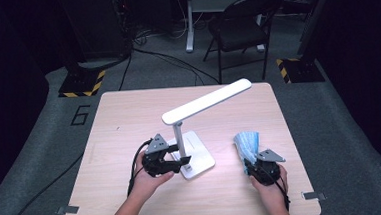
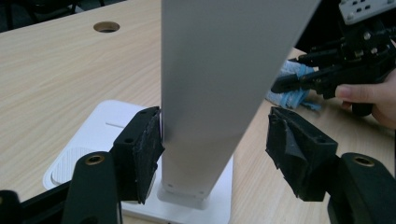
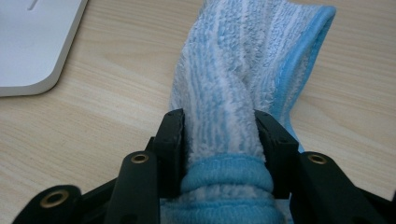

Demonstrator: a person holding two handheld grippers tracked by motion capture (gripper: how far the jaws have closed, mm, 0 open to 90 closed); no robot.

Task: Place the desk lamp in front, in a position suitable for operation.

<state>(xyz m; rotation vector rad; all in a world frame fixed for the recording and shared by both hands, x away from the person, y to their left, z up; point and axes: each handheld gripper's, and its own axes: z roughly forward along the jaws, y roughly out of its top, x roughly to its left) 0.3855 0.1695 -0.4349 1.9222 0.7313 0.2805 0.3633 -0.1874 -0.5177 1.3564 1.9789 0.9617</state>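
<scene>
Lamp not gripped, cloth barely pinched

High view: white flat-armed desk lamp (image 1: 189, 152) stands mid-table. Left gripper view: left gripper (image 2: 215, 144) gapes around its post, one pad touching, so it could tip. Right gripper view: right gripper (image 3: 219, 140) loosely pinches the blue striped microfibre cloth (image 3: 243, 70), which may slip.

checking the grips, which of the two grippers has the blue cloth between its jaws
The right gripper: its jaws flank a bunched blue striped cloth over the table. The left gripper instead straddles the white desk lamp's post, one pad touching, the other apart.
</scene>
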